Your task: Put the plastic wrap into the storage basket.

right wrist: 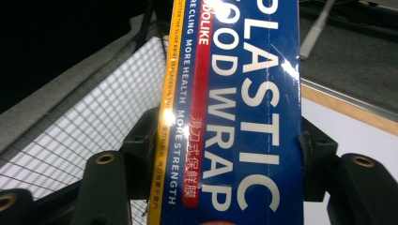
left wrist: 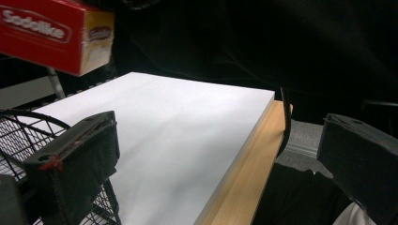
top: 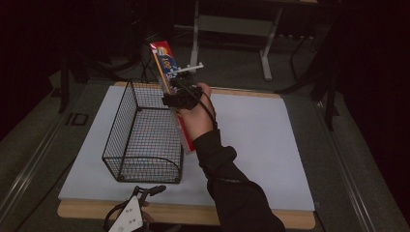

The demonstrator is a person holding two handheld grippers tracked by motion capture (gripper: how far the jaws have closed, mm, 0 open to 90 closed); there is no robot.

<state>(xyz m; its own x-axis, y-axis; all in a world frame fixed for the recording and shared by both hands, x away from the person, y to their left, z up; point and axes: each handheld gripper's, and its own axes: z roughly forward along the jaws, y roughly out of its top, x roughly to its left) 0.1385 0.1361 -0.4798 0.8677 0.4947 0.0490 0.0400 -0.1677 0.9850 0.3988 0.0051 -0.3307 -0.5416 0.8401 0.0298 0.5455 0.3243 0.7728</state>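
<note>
A long plastic wrap box [top: 167,72], red, blue and yellow, is held tilted in the air beside the right wall of a black wire basket [top: 142,133]. My right gripper [top: 181,99] is shut on the box near its middle. In the right gripper view the blue face of the box [right wrist: 234,112] runs up between both black jaws, with the basket's mesh [right wrist: 80,131] to its left. My left gripper [top: 145,193] rests at the table's near edge in front of the basket. Its jaws stand wide apart in the left gripper view with nothing between the fingertips [left wrist: 75,159].
A white board [top: 251,140] covers the wooden table [top: 193,215]. A person's dark sleeve [top: 232,188] reaches in from the bottom. A metal stand frame [top: 232,26] is on the floor beyond the table. The red end of the box [left wrist: 51,33] hangs above the board.
</note>
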